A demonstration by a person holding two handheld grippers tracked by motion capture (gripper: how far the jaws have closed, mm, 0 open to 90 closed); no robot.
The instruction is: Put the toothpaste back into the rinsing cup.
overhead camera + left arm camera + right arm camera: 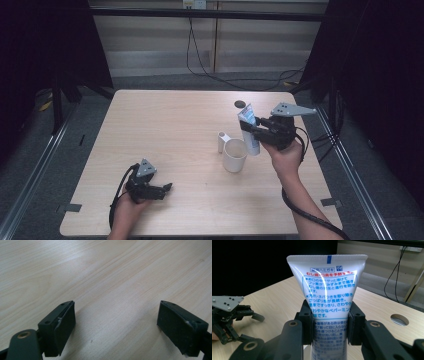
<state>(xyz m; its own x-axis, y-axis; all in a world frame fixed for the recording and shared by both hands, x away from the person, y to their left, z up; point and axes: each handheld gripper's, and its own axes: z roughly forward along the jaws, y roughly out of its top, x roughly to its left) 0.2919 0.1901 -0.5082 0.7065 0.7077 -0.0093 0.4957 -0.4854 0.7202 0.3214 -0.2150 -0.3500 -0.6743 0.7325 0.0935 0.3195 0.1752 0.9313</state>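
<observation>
The toothpaste tube [248, 129] is standing upright in the right gripper [255, 129], over the right half of the table [165, 125], with its flat crimped end up and its lower end reaching down just behind the rim of a white cup [235, 155]. In the right gripper view the tube [329, 287] is filling the middle, white with blue and red print, and the gripper's [329, 327] 2 jaws are pressing on its sides at mid-height, so they are closed firmly on it. A small white cap-like piece [221, 141] is standing on the table just left of the cup. A round hole [240, 104] is showing in the tabletop beyond the tube.

The left gripper [167, 187] is resting low near the front left of the table in the person's hand. In the left gripper view its jaws are standing wide apart, with bare wood [112, 277] between them, gripping nothing.
</observation>
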